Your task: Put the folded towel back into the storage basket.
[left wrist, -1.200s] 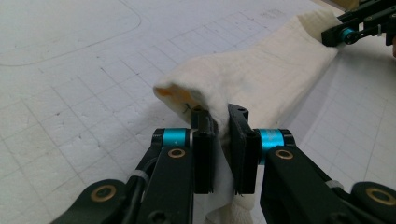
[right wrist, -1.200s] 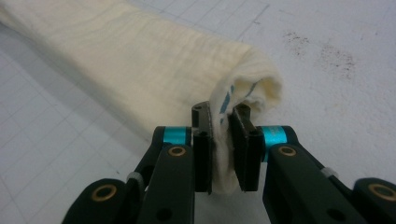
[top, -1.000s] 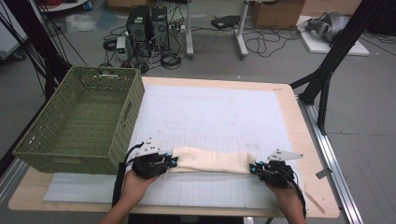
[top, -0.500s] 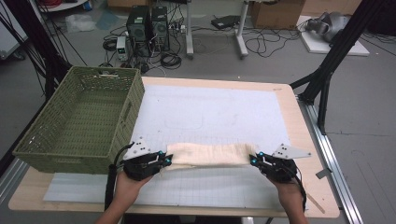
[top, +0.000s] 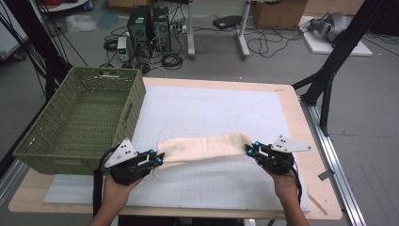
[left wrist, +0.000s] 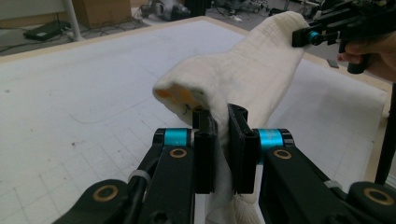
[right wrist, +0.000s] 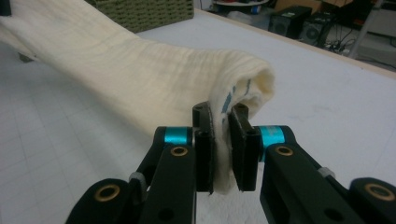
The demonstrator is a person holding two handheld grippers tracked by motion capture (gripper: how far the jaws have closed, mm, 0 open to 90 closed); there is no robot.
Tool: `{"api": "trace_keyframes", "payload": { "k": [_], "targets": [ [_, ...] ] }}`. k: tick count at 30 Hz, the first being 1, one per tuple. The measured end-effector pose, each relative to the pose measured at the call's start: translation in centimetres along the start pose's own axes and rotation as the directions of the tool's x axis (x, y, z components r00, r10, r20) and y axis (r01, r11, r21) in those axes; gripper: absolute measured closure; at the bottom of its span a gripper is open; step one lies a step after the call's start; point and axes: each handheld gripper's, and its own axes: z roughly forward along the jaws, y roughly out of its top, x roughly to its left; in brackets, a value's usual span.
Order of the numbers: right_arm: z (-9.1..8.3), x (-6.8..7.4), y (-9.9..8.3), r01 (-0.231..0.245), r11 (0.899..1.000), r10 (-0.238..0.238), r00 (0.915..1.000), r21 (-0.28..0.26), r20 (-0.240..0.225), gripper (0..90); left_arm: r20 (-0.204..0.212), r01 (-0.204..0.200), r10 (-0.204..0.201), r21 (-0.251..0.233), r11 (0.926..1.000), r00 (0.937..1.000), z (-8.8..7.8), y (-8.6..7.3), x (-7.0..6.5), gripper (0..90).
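A folded cream cloth [top: 203,147] hangs stretched above the white mat [top: 211,113], held at both ends. My left gripper [top: 156,159] is shut on its left end, and in the left gripper view the cloth [left wrist: 243,74] runs from my jaws to the other gripper [left wrist: 327,32] far off. My right gripper [top: 249,149] is shut on the right end; the cloth [right wrist: 140,74] there shows a rolled edge with a blue mark [right wrist: 229,99]. The left end sits slightly lower than the right.
A green woven basket [top: 80,117] stands at the table's left, close to my left gripper. The wooden table edge [top: 310,141] runs along the right. Computers and cables [top: 150,28] lie on the floor beyond the table.
Both grippers have lifted the cloth off the mat and carried it away from the front edge. The cloth is now pulled taut and raised, with the right end higher.
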Motion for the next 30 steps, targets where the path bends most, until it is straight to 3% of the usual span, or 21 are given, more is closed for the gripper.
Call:
{"api": "trace_keyframes", "payload": {
  "k": [4,7,23,30],
  "targets": [
    [0.5,-0.1,0.9,0.012,1.000,-0.012,0.9999,-0.015,-0.007,81.2,-0.014,-0.006,0.006,-0.028,0.9996,0.9999,-1.0,0.6,0.2,81.6],
    [1.6,-0.3,2.8,0.027,0.999,-0.027,0.9996,-0.046,-0.011,81.2,-0.031,-0.006,0.004,-0.050,0.9987,0.9995,-1.7,1.0,0.4,81.7],
    [6.2,-1.2,10.1,0.078,0.993,-0.080,0.9966,-0.084,-0.021,81.3,-0.099,-0.014,0.001,-0.132,0.9911,0.9951,-4.9,2.8,1.7,82.2],
    [8.6,-1.3,13.1,0.096,0.993,-0.098,0.9943,-0.066,-0.042,81.3,-0.121,-0.010,-0.011,-0.167,0.9859,0.9925,-6.1,3.2,2.0,82.2]
  ]
}}
